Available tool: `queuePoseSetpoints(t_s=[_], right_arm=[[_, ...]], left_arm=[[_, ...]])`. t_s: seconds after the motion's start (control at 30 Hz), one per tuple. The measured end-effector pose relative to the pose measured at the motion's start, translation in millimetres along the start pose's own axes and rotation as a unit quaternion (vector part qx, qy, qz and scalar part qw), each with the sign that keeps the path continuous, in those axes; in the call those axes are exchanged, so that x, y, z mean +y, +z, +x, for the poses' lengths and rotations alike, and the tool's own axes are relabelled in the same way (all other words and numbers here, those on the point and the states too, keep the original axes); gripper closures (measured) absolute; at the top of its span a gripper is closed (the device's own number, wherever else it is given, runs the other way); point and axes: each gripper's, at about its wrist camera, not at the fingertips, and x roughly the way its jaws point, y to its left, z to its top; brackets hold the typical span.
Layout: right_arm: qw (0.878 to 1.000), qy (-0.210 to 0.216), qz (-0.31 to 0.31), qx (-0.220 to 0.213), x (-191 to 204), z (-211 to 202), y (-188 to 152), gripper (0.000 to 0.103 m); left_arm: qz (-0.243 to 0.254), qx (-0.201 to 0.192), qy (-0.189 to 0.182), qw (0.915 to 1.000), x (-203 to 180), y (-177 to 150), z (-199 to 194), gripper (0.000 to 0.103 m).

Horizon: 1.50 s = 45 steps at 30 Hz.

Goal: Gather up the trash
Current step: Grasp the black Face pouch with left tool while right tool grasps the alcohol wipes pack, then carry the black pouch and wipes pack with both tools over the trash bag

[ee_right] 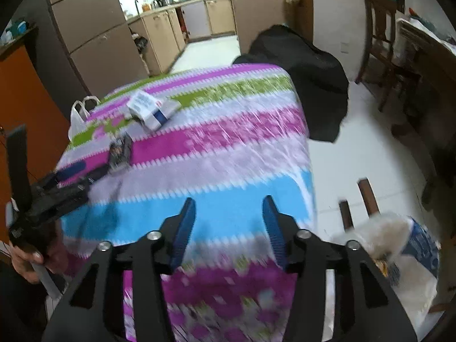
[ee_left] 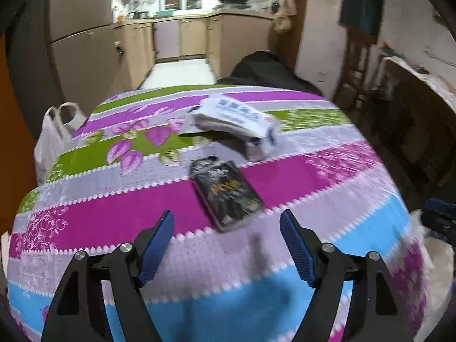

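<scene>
On the striped tablecloth [ee_left: 114,213] a dark glossy packet [ee_left: 228,193] lies flat, with a white and blue carton [ee_left: 239,122] on its side beyond it. My left gripper [ee_left: 228,228] hovers open just short of the packet, and nothing sits between its blue pads. The right wrist view shows the same packet [ee_right: 119,154] and carton [ee_right: 151,108] far to the left. My right gripper [ee_right: 228,213] is open and holds nothing, over the blue stripe near the table's right edge. The left gripper [ee_right: 82,172] shows there too, held by a hand [ee_right: 25,256].
A white plastic bag [ee_left: 54,139] hangs off the table's far left corner. Another white bag [ee_right: 404,265] with trash in it sits low at the right, by the table. Something black [ee_right: 307,65] is heaped past the far end. A wooden chair [ee_right: 382,42] stands right; kitchen cabinets behind.
</scene>
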Motion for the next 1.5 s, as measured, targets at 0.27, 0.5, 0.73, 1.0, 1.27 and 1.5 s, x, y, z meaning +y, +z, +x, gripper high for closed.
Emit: queuePoseSetpoints(t_s=[0.27,0.5,0.73,1.0,1.27,1.5], right_arm=[[1.0,0.004,-0.02,-0.01,17,25,26,0.04],[0.996,0.036,-0.076,-0.02,44,54,56,0.034],[0.97,0.07,-0.234,-0.008,100,104,88,0.015],[0.944,0.053,-0.325,0.028,146,174,113,0.013],[0.965,0.05,-0.255,0.029,134,165,100,0.062],[0.985,0.081,-0.153,0.011,99,72,50,0.063]], left_arm=[[-0.042,0.041,-0.002,0.9983,1,25,47,0.026],[-0.044,0.041,-0.007,0.9982,9,20,52,0.055],[-0.07,0.023,-0.011,0.9972,54,4,17,0.065],[-0.082,0.019,0.004,0.9965,89,-13,-6,0.065],[-0.067,-0.003,0.016,0.9976,88,-12,-22,0.065],[-0.04,-0.019,0.003,0.999,69,-14,-48,0.065]])
